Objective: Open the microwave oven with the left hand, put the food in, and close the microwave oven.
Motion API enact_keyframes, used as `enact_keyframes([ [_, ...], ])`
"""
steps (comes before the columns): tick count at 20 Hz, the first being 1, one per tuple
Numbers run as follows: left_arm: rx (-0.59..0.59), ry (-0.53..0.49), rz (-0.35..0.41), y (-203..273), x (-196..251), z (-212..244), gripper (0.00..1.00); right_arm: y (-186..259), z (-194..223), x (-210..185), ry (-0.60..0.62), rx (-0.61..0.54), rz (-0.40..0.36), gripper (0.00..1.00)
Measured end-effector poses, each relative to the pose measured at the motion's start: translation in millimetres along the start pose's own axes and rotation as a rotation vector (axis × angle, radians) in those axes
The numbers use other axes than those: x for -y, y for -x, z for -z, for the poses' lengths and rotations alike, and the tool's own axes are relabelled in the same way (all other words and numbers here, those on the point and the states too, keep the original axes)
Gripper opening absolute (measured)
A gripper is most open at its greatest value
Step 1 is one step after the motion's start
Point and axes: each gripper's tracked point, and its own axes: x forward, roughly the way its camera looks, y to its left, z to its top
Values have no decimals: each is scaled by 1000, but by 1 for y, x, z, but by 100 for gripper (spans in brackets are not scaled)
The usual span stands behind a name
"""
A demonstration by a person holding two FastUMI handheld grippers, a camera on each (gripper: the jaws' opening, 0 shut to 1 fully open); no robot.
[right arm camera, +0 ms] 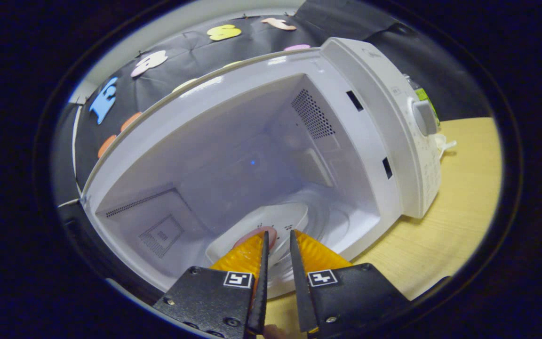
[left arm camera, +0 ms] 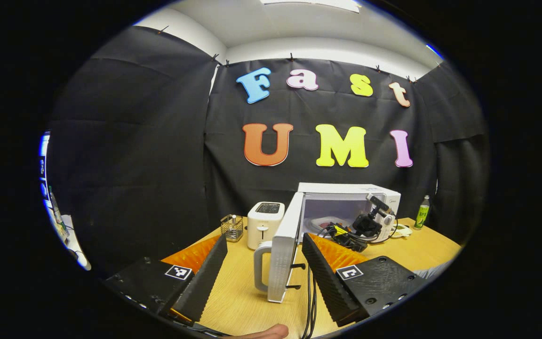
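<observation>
Microwave oven (right arm camera: 233, 155): plate (right arm camera: 271, 223) beyond jaws.

Left gripper view: sits low over the desk (left arm camera: 238, 301), well back, facing the booth's back wall and the open microwave oven (left arm camera: 346, 207) with its door (left arm camera: 284, 249) edge-on.
Right gripper view: close at the oven's mouth, tilted, looking into the cavity (right arm camera: 252, 169) and at the plate (right arm camera: 271, 226).
Shared: microwave oven, desk, back wall; the left view also catches the right hand-held gripper (left arm camera: 370, 223) at the oven opening.
</observation>
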Motion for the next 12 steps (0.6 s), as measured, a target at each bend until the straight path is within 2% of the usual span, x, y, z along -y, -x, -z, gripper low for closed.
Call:
enact_keyframes([
  [4,-40,-28,-35,-3,-18,20,95,19,-1,-15,140,-43,-106,39],
  [6,-58,-46,-59,-5,-28,27,95,35,-10,-15,193,-50,-139,85],
  [7,-67,-52,-60,-7,-31,30,95,42,-16,-15,213,-50,-153,93],
  [12,-74,-72,-81,-13,-46,38,95,103,-63,-15,296,-58,-259,92],
])
